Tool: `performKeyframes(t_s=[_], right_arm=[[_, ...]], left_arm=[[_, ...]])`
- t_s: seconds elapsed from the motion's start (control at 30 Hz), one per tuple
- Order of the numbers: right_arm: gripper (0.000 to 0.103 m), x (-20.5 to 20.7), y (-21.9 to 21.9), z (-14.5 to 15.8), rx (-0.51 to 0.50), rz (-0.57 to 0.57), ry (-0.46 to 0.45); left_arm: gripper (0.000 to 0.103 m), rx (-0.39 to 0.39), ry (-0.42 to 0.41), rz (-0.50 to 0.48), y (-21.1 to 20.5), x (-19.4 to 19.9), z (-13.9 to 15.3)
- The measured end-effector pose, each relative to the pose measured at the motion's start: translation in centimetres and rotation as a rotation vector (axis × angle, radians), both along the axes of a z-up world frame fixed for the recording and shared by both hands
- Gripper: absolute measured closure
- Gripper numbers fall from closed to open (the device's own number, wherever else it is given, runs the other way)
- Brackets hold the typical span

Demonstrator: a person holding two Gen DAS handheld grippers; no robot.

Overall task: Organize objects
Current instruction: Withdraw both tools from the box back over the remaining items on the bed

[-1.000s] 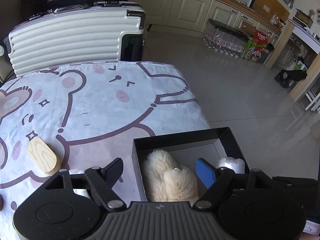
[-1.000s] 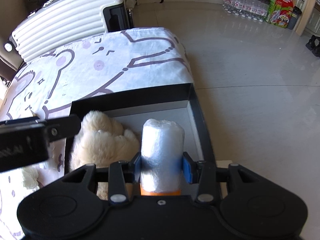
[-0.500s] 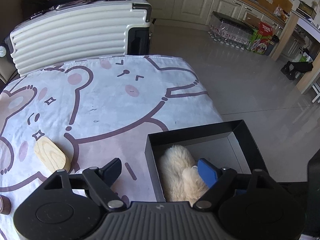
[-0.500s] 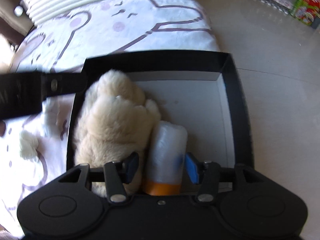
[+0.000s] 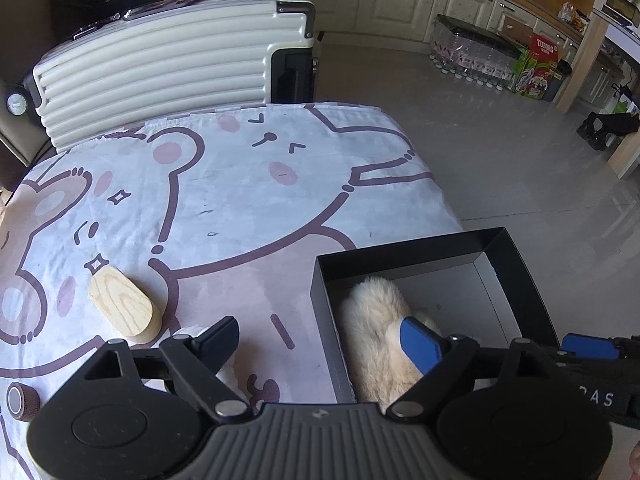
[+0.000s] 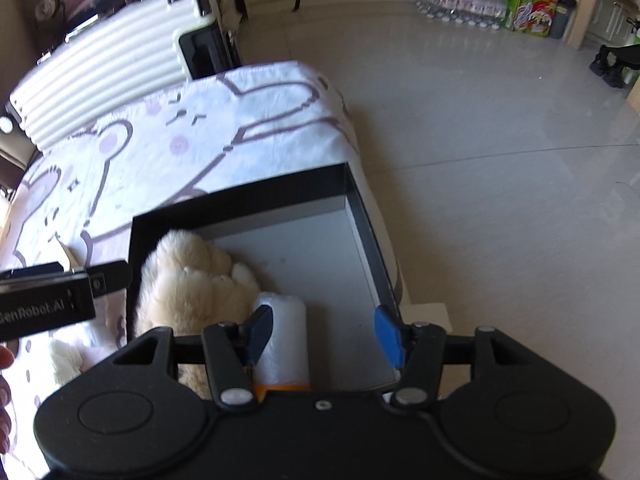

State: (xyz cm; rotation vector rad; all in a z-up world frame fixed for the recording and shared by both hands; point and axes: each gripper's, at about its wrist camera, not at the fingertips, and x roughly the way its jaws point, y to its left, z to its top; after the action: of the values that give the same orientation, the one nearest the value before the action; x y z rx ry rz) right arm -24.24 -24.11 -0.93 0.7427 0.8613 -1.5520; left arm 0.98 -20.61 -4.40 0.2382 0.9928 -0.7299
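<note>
- Black box (image 6: 362,216) sits at the counter's right edge, on a bear-print cloth (image 5: 240,184).
- Cream plush toy (image 6: 192,280) lies in the box against its left wall; a white wrapped roll (image 6: 286,336) with an orange end lies just beside it.
- Right claw (image 6: 324,334): jaws opening, released. The roll lies between them, next to the left pad; the right pad is apart from it.
- Left claw (image 5: 320,344): jaws opening, empty, straddling the box's left wall; its blue pad is over the plush.
- Wooden block (image 5: 122,306) and a small brown cap (image 5: 22,402) rest on the cloth, left of the box.
- White suitcase (image 5: 172,76) stands behind the counter.
</note>
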Motion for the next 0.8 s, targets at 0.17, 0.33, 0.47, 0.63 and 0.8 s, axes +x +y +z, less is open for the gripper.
performKeyframes(t_s=[0.17, 0.33, 0.47, 0.63, 0.8], right_arm=[[0.043, 0.4, 0.9, 0.8, -0.018, 0.006, 0.003], [0.035, 0.9, 2.2, 1.8, -0.049, 0.008, 0.012], [0.028, 1.2, 3.2, 2.5, -0.069, 0.005, 0.022], [0.023, 1.5, 4.6, 3.3, -0.092, 0.004, 0.027], [0.019, 1.8, 5.9, 4.1, -0.117, 0.005, 0.037]], left_arm=[[0.01, 0.03, -0.033, 0.0, 0.9, -0.6, 0.6], [0.006, 0.05, -0.049, 0.019, 2.3, -1.0, 1.1], [0.004, 0.056, -0.057, 0.031, 3.3, -1.4, 1.6], [0.002, 0.06, -0.068, 0.029, 4.4, -2.1, 2.3], [0.0, 0.062, -0.074, 0.027, 5.3, -2.6, 2.8]])
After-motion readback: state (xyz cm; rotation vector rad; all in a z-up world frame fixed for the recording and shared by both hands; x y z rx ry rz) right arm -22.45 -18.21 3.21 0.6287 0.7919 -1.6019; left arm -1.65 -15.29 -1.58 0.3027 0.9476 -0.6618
